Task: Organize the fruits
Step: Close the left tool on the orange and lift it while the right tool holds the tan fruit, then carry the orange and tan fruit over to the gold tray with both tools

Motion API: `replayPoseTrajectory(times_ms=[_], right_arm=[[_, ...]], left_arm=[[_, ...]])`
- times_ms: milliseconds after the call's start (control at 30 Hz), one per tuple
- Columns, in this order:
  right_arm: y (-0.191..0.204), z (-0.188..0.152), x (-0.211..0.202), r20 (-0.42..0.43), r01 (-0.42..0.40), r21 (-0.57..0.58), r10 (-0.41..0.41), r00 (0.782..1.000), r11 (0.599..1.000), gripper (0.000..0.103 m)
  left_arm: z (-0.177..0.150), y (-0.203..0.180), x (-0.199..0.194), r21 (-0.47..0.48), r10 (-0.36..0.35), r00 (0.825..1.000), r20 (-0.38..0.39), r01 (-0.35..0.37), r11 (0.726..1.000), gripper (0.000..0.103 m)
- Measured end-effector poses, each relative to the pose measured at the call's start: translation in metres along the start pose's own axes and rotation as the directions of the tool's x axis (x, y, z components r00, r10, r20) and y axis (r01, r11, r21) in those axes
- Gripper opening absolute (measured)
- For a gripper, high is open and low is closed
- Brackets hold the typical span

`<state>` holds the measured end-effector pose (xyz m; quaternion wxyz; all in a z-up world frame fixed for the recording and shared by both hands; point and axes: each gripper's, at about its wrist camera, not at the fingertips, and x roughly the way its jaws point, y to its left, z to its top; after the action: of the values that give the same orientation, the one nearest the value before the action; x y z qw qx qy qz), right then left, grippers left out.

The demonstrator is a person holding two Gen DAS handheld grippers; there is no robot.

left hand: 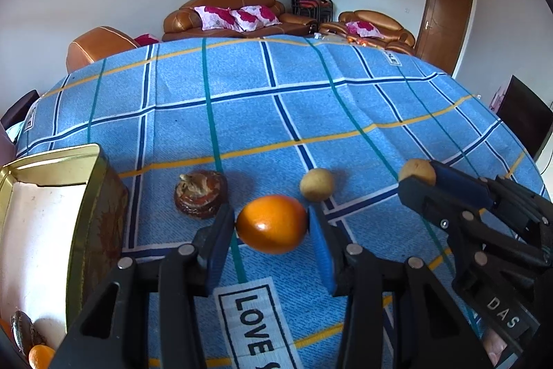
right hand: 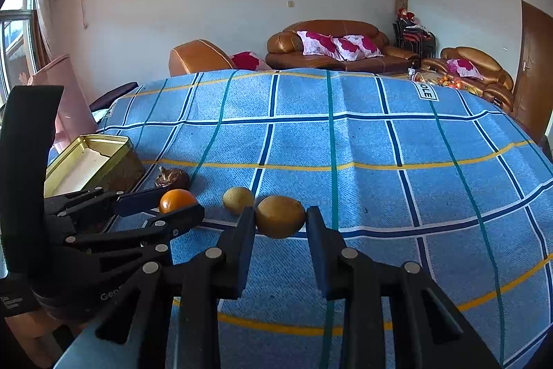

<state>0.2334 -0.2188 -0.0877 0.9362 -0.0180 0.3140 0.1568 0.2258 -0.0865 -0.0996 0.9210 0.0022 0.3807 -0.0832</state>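
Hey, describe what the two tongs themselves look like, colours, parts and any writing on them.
Both the left tongs and the right tongs are matte black plastic linkages with round silver pivot pins. Their flat rectangular pads are blue. White lettering shows on the bodies: "DAS" on the right one in the left view, "Gen" on the left one in the right view. No cables or sleeves are visible.
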Motion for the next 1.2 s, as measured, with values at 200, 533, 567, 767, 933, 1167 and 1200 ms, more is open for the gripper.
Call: replayPoseTrajectory(times_ms=[200, 533, 567, 767, 933, 1167, 1200], right_arm=[[0.001, -0.001, -0.005, 0.027, -0.008, -0.006, 0.008, 1.000, 1.000, 0.032], [0.008, -0.002, -0.017, 0.092, -0.006, -0.042, 0.010, 0.996, 0.999, 0.032], [0.008, -0.003, -0.018, 0.097, -0.006, -0.045, 0.011, 0.995, 0.999, 0.032], [0.012, -0.006, -0.025, 0.126, -0.016, -0.059, 0.023, 0.992, 0.998, 0.032], [0.012, -0.008, -0.032, 0.156, -0.016, -0.066, 0.027, 0.987, 0.998, 0.032], [0.014, -0.009, -0.037, 0.182, -0.014, -0.075, 0.028, 0.983, 0.997, 0.032], [0.014, -0.009, -0.038, 0.186, -0.014, -0.076, 0.028, 0.982, 0.997, 0.032]], left_arm=[[-0.004, 0.000, -0.016, 0.006, 0.001, 0.998, 0.061, -0.001, 1.000, 0.046], [-0.009, -0.011, -0.039, 0.055, 0.042, 0.984, 0.176, -0.052, 0.997, 0.046], [-0.010, -0.012, -0.042, 0.058, 0.045, 0.982, 0.186, -0.057, 0.997, 0.046], [-0.012, -0.011, -0.051, 0.053, 0.054, 0.971, 0.231, -0.068, 0.996, 0.046], [-0.016, -0.011, -0.059, 0.046, 0.057, 0.962, 0.265, -0.072, 0.996, 0.046], [-0.020, -0.014, -0.067, 0.055, 0.068, 0.951, 0.302, -0.088, 0.995, 0.046], [-0.021, -0.014, -0.068, 0.053, 0.070, 0.949, 0.307, -0.090, 0.994, 0.046]])
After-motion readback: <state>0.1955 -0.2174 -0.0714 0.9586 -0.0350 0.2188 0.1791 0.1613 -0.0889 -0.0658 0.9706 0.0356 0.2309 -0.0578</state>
